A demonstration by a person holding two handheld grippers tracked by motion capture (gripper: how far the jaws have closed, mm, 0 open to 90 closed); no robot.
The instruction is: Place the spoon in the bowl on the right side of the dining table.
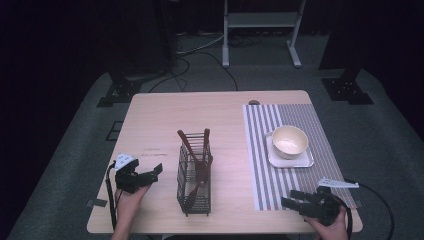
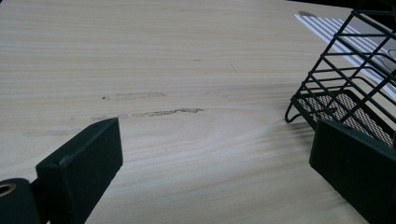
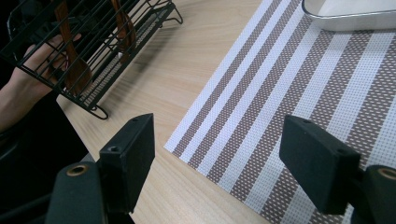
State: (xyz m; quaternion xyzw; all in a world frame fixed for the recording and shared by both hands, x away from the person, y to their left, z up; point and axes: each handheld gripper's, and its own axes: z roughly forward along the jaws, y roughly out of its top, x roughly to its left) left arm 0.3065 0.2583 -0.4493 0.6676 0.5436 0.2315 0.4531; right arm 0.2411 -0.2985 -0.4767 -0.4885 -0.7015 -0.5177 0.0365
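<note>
Dark curtains and grey carpet surround a pale wooden table (image 1: 160,120), on whose right half a striped placemat (image 1: 300,125) is laid with a cream bowl (image 1: 289,141) on a small tray (image 1: 292,161). Near the middle of the table's front stands a black wire caddy (image 1: 194,182), upright, with several brown wooden utensils (image 1: 200,160) leaning inside it, their handles rising above the rim. The caddy is judged light and stiff, though open-meshed and easily tipped by the tall load; a wire of the upper rim would offer the surest hold. The utensils are judged light, rigid and smooth, best pinched at an exposed handle above the rim. The left gripper (image 1: 150,176) is held low just left of the caddy, jaws apart and pointed towards it, nothing between them. The right gripper (image 1: 291,199) rests at the placemat's front corner, well apart from the caddy, jaws likewise spread and empty, aimed leftwards
</note>
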